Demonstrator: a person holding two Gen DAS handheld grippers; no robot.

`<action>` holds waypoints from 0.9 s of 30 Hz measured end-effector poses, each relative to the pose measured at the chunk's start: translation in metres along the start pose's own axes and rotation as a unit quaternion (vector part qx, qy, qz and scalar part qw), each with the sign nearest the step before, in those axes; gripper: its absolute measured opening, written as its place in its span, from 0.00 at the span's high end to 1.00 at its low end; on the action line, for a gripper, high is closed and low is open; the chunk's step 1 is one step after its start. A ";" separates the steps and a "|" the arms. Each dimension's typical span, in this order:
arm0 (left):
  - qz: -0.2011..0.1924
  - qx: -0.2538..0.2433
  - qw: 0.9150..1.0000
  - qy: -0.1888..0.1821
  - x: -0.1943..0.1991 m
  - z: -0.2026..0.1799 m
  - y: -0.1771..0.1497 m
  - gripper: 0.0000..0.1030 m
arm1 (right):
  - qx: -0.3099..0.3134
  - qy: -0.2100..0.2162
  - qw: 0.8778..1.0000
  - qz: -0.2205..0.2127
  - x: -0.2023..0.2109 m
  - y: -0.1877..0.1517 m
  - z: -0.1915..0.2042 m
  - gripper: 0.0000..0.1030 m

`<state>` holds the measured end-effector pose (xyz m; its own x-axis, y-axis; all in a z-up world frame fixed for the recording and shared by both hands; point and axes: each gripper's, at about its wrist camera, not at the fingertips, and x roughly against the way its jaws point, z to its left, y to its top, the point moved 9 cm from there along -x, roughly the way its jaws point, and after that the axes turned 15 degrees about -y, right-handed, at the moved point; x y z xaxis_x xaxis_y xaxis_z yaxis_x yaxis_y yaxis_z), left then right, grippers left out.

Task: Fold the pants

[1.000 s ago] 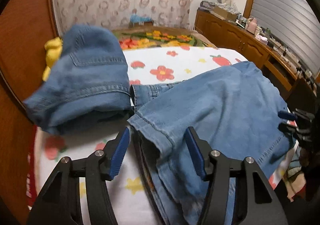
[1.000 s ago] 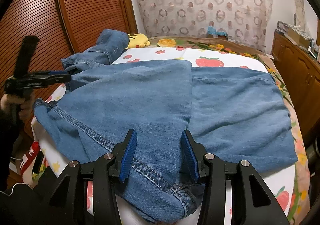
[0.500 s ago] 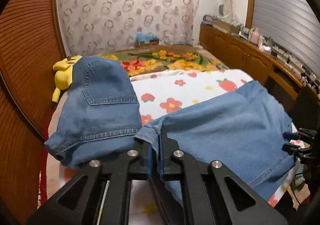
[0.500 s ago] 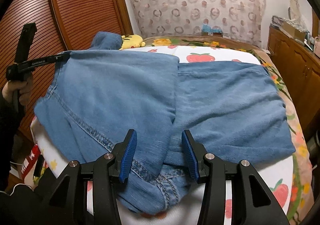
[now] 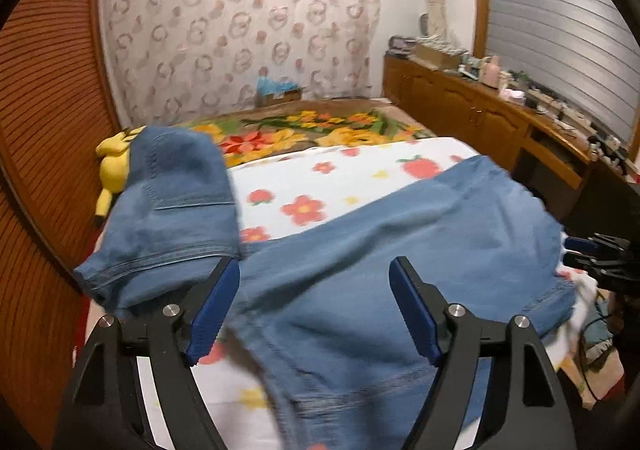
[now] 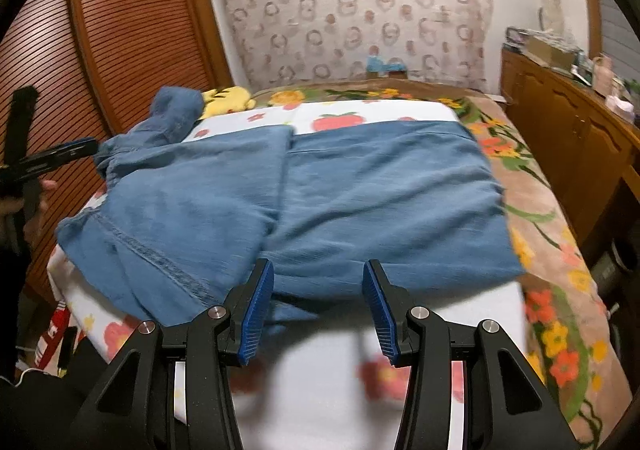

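Blue denim pants lie spread on the bed, one leg folded over the other with the fold edge running down the middle. The waist end with a back pocket is humped up at the far left. My left gripper is open and empty, its jaws wide apart just above the denim near the left bed edge; it also shows in the right wrist view. My right gripper is open and empty, just off the near hem of the pants; it also shows in the left wrist view.
The bed has a white flowered sheet and a floral blanket. A yellow plush toy lies by the wooden slatted wall. A wooden sideboard with clutter runs along the right.
My left gripper, shut on a denim edge half a second ago, has opened and let it go. My right gripper has drawn back off the hem onto the sheet.
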<state>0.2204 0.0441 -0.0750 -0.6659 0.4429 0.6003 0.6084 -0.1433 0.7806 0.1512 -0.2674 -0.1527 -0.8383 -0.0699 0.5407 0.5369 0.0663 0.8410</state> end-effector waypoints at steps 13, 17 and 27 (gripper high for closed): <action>0.024 -0.017 0.997 -0.066 -0.037 -0.080 -0.015 0.24 | 0.007 -0.105 0.994 0.034 -0.018 -0.015 -0.047 0.53; 0.036 -0.021 0.997 -0.069 -0.043 -0.089 -0.022 0.24 | 0.020 -0.124 0.991 0.043 -0.031 -0.009 -0.046 0.53; 0.039 -0.024 0.997 -0.066 -0.043 -0.093 -0.025 0.24 | -0.014 -0.102 0.994 0.048 -0.044 0.007 -0.061 0.49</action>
<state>0.1942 -0.0541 -0.1040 -0.5526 0.5417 0.6334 0.6328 -0.2219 0.7418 0.1977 -0.3248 -0.1699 -0.7838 0.1398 0.6051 0.6147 0.0360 0.7879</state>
